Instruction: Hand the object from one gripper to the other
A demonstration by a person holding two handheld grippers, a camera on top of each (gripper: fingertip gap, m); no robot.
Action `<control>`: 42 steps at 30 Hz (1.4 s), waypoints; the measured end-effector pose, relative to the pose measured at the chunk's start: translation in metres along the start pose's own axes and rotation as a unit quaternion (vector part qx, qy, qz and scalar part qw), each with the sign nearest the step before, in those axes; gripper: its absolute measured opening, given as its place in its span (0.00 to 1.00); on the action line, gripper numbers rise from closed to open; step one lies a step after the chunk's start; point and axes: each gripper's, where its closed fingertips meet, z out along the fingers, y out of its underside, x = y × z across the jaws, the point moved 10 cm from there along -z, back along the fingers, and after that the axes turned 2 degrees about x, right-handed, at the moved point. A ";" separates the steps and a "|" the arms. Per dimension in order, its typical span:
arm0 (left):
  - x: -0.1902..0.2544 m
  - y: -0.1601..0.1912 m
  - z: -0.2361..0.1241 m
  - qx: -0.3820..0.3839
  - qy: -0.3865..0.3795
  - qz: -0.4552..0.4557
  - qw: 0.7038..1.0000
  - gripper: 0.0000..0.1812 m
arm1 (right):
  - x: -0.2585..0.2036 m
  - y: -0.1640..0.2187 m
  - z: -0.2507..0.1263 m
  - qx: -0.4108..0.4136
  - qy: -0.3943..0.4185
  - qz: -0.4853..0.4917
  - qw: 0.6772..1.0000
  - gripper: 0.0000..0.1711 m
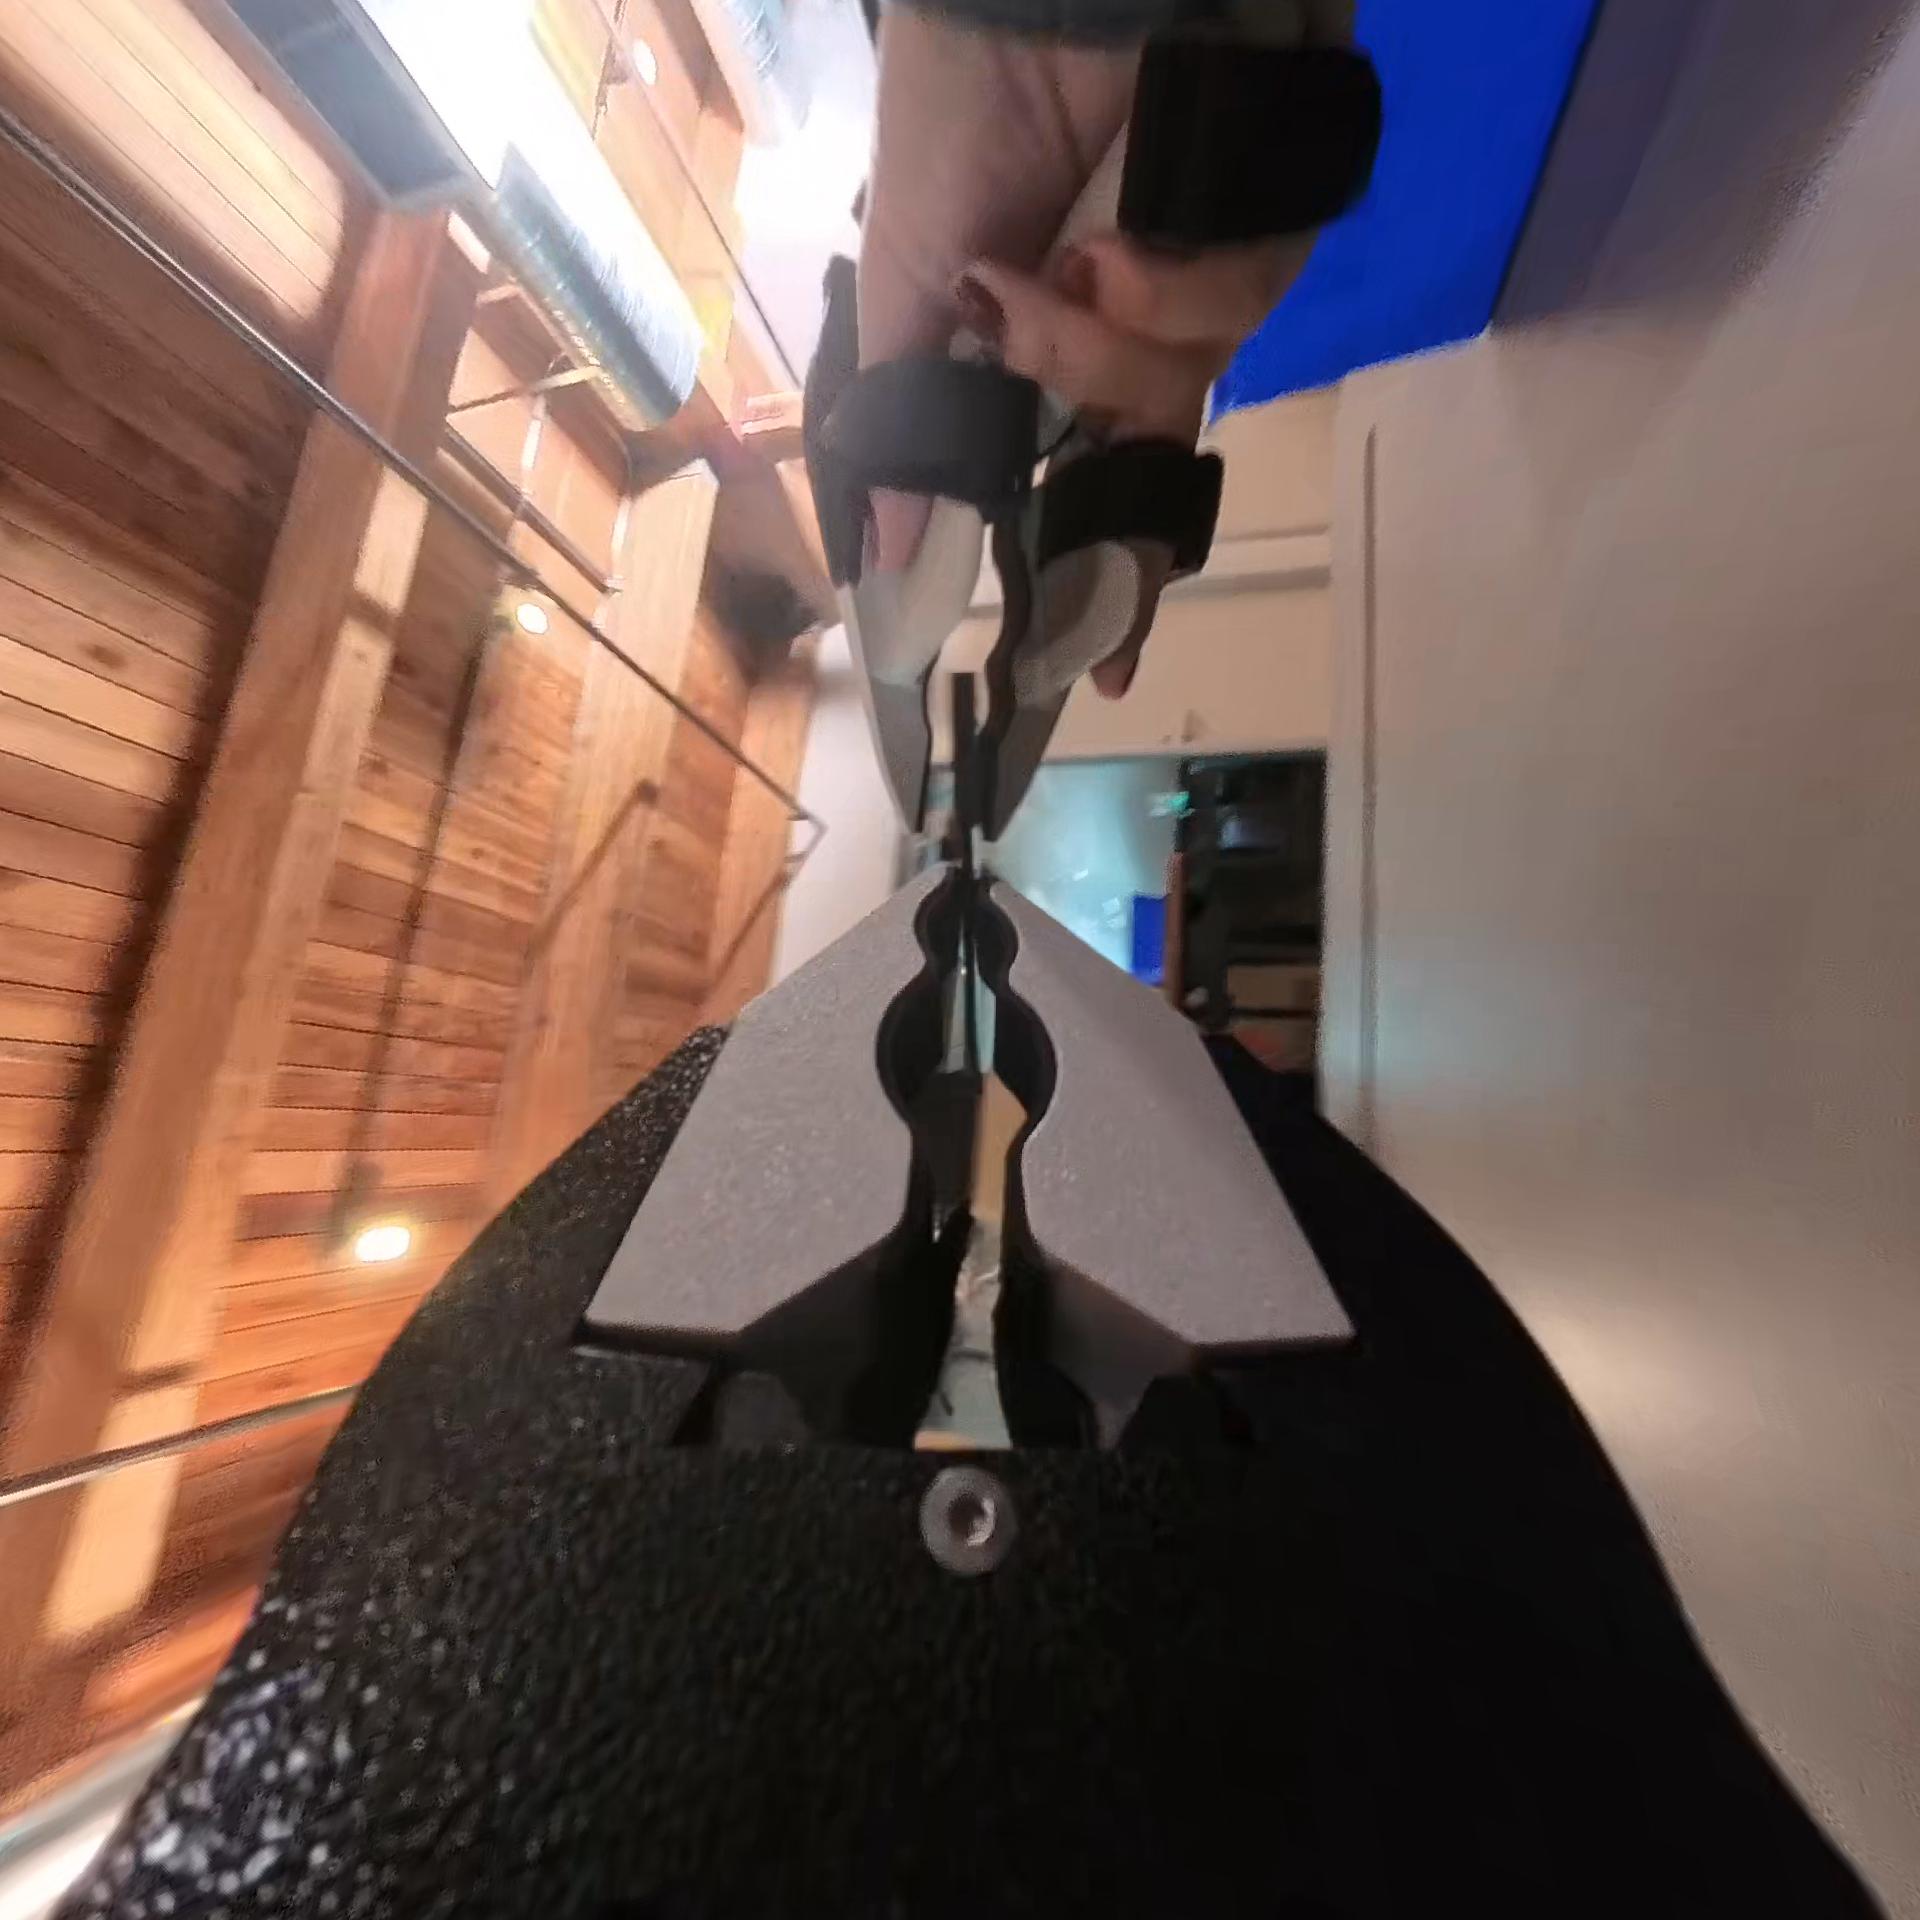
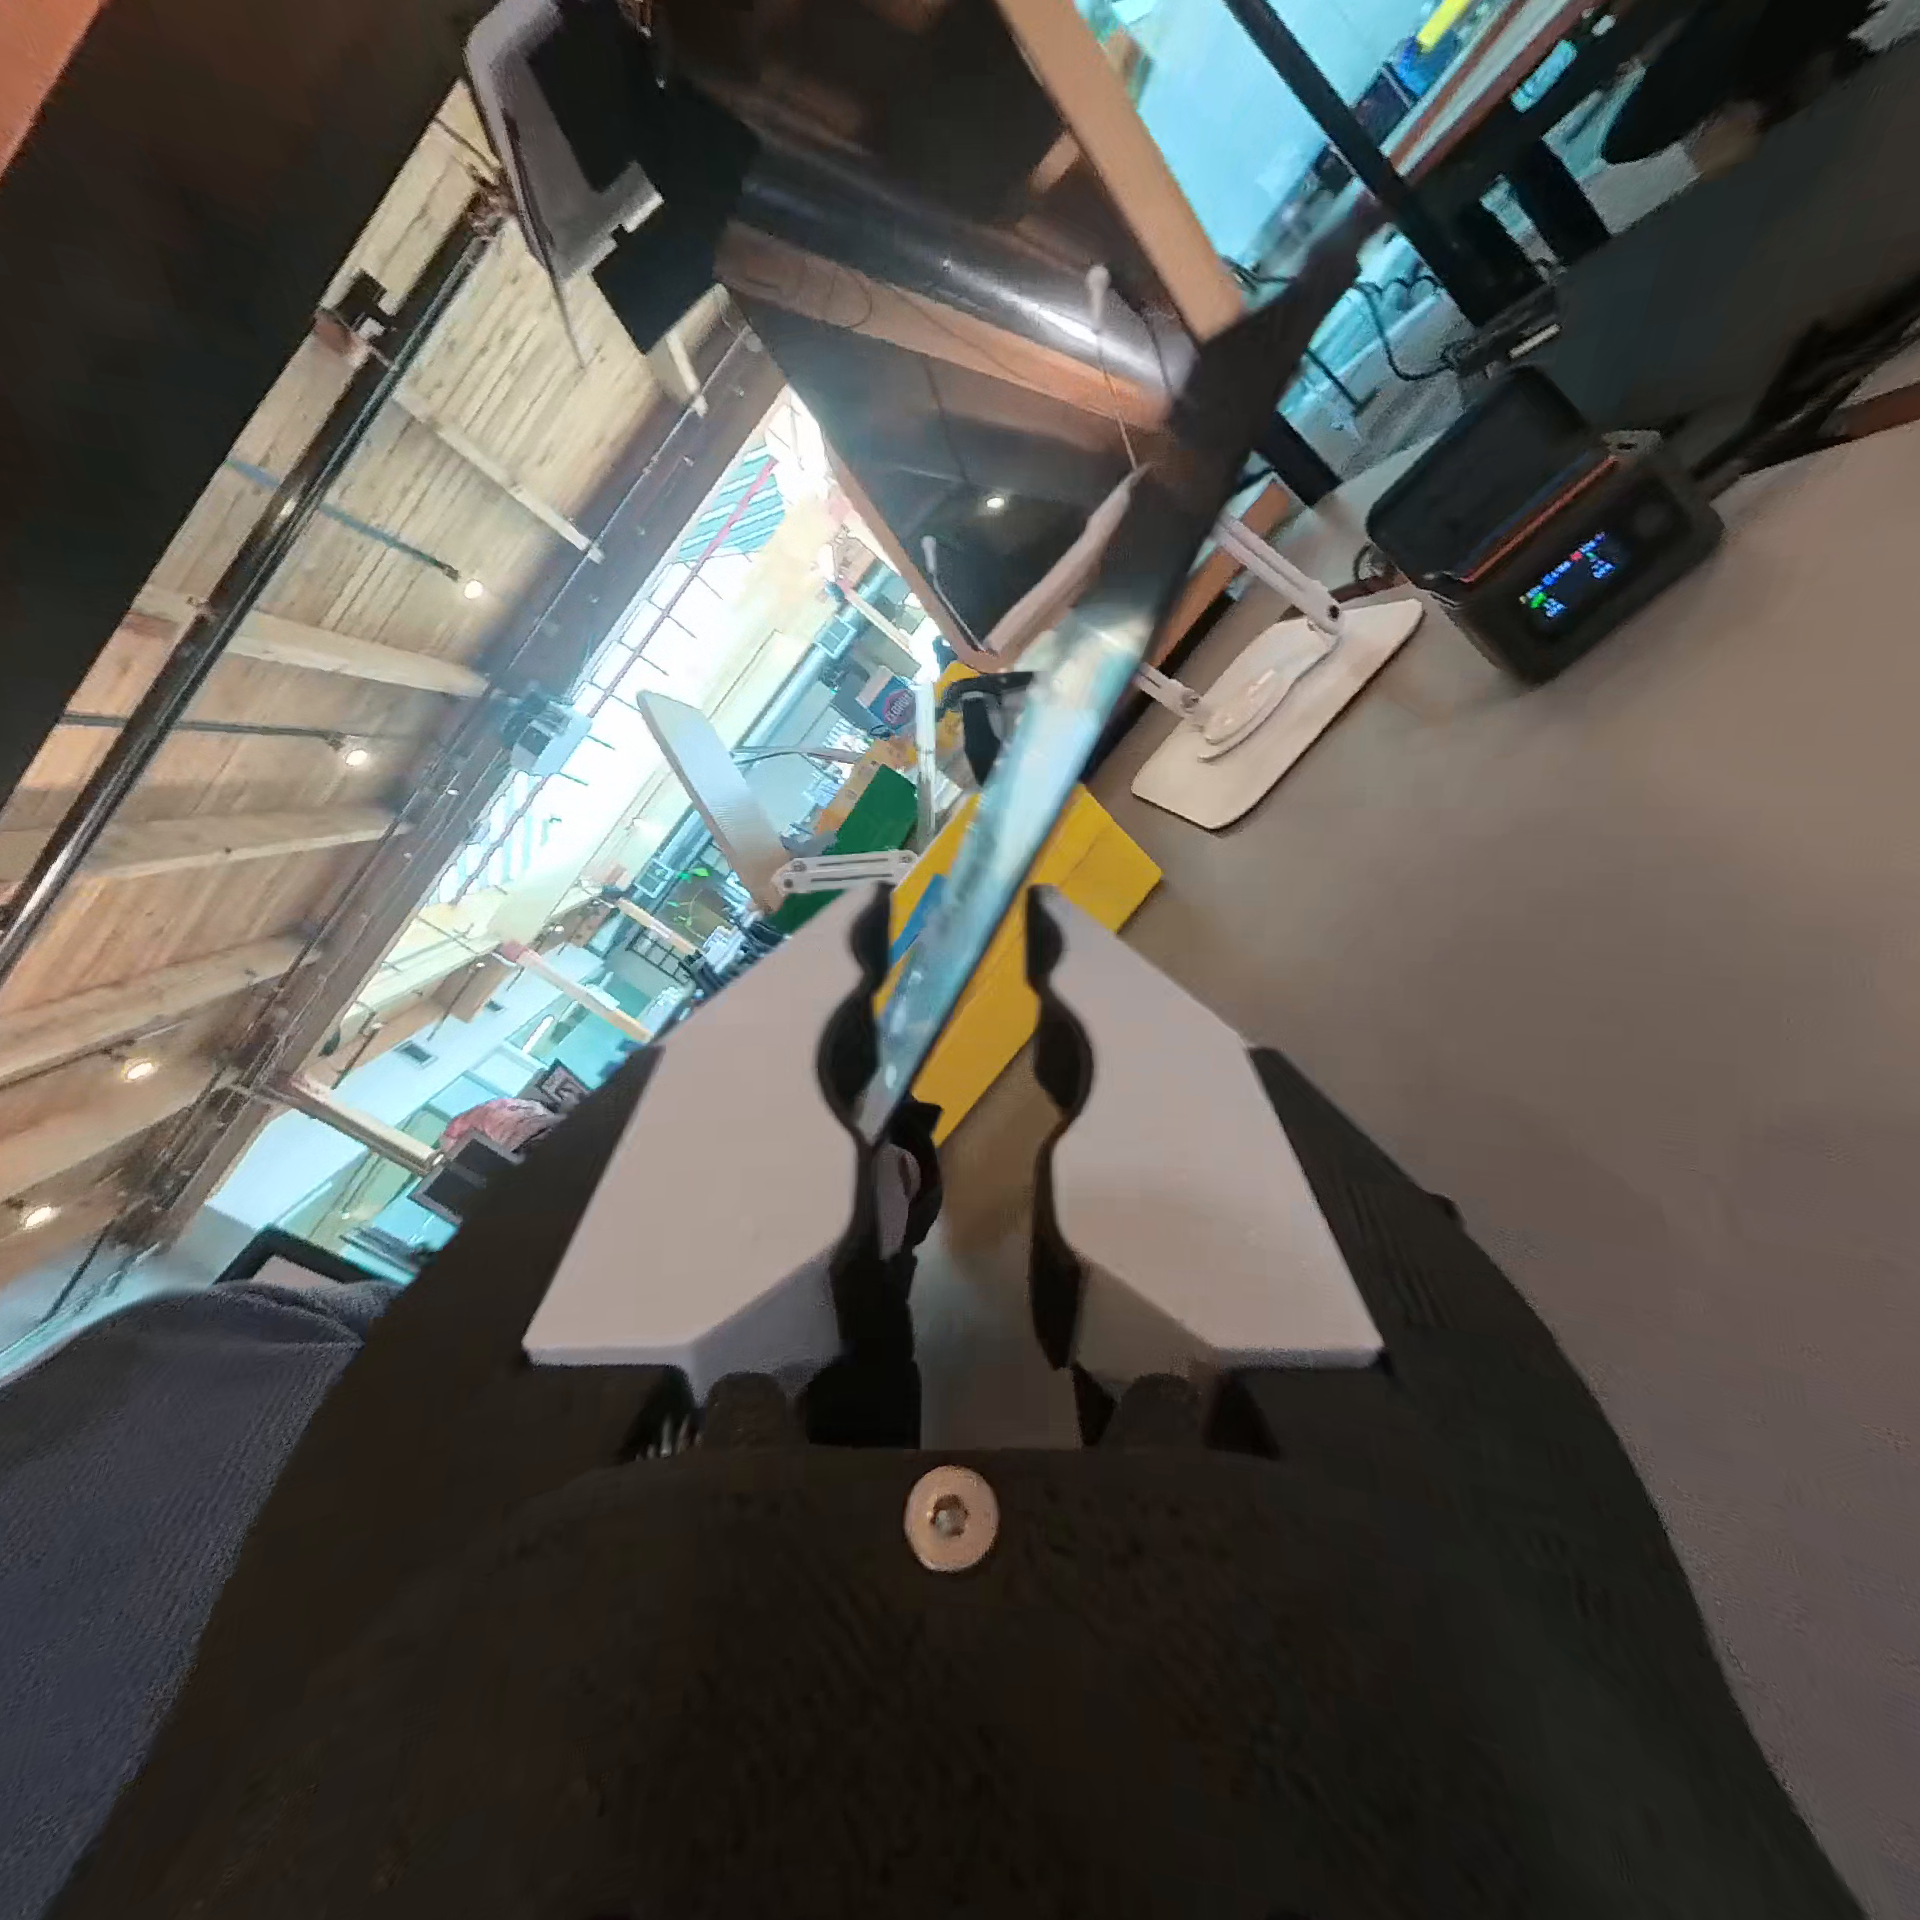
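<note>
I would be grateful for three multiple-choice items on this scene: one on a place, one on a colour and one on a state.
1. Where is the thin flat object?
A. Between both grippers' fingers
B. Flat on the table
C. Inside a box

2. What colour is the box beyond the right gripper's fingers?
A. Red
B. Yellow
C. White

3. How is the left gripper?
A. Wide open, empty
B. Closed on the object
C. Out of view

Answers:
1 A: the thin flat object runs between the fingers in both wrist views.
2 B: the box past the right gripper is yellow.
3 B: the left gripper pinches the object's edge.
</note>
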 end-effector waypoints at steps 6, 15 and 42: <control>0.002 0.024 0.010 -0.004 0.109 -0.441 0.891 0.55 | 0.003 -0.006 -0.018 0.020 0.045 -0.142 0.989 0.00; -0.022 0.112 0.016 0.115 0.171 -0.931 0.303 0.59 | -0.041 0.030 -0.003 -0.008 0.223 -0.812 0.539 0.00; 0.021 0.110 0.006 0.269 0.081 -0.921 0.270 0.00 | -0.006 0.050 0.040 -0.033 -0.020 -0.179 0.983 0.37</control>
